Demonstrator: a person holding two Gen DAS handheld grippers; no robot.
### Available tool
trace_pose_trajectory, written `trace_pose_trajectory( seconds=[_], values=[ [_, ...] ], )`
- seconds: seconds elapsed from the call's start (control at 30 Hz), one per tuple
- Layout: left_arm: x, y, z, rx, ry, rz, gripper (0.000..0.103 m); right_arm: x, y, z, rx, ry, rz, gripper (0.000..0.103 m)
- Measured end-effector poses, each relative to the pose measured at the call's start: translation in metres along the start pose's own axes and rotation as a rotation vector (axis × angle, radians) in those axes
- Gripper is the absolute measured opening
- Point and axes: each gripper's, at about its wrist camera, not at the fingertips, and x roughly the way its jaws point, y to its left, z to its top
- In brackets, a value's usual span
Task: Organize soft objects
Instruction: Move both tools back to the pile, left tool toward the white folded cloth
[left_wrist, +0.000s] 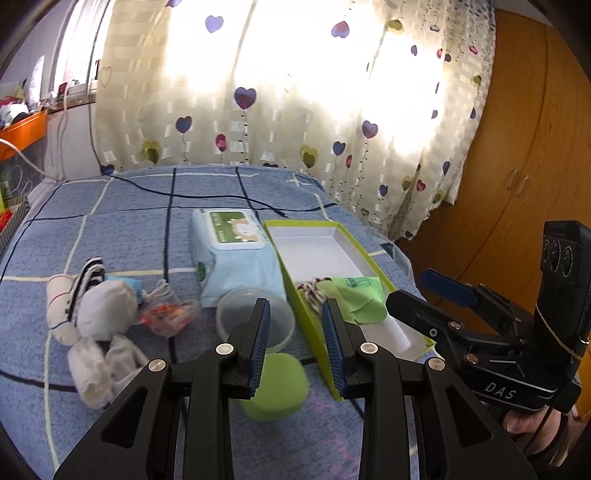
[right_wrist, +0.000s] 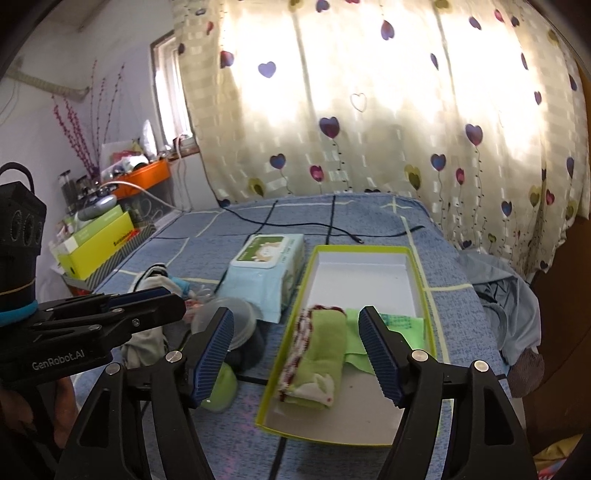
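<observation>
Partly done: rolled green towel (right_wrist: 314, 354) and green cloth (right_wrist: 400, 325) boxed below right gripper (right_wrist: 295, 354), wide, empty. Socks (left_wrist: 92, 317) left of half-open, empty left gripper (left_wrist: 295, 347), unsorted.

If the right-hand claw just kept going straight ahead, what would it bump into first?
Most likely the rolled green towel lying in the yellow-green box; the right gripper stands open above it, though depth is uncertain.

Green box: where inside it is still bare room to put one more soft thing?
The far half of the green box is bare, between its back wall and the folded green towel. A smaller strip lies near the front rim. The middle is crowded: towel and green cloth side by side.
</observation>
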Motion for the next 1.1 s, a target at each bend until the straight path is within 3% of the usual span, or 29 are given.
trace_pose_trajectory(
  seconds=[0.37, 1.1],
  values=[
    [-0.021, 0.032, -0.010, -0.057, -0.024, 0.044, 0.030, 0.009, 0.042, 0.002, -0.076, 0.031, 0.054, 0.073],
    [-0.035, 0.091, -0.030, -0.179, -0.027, 0.138, 0.030, 0.027, 0.081, 0.005, -0.142, 0.059, 0.118, 0.073]
  ],
)
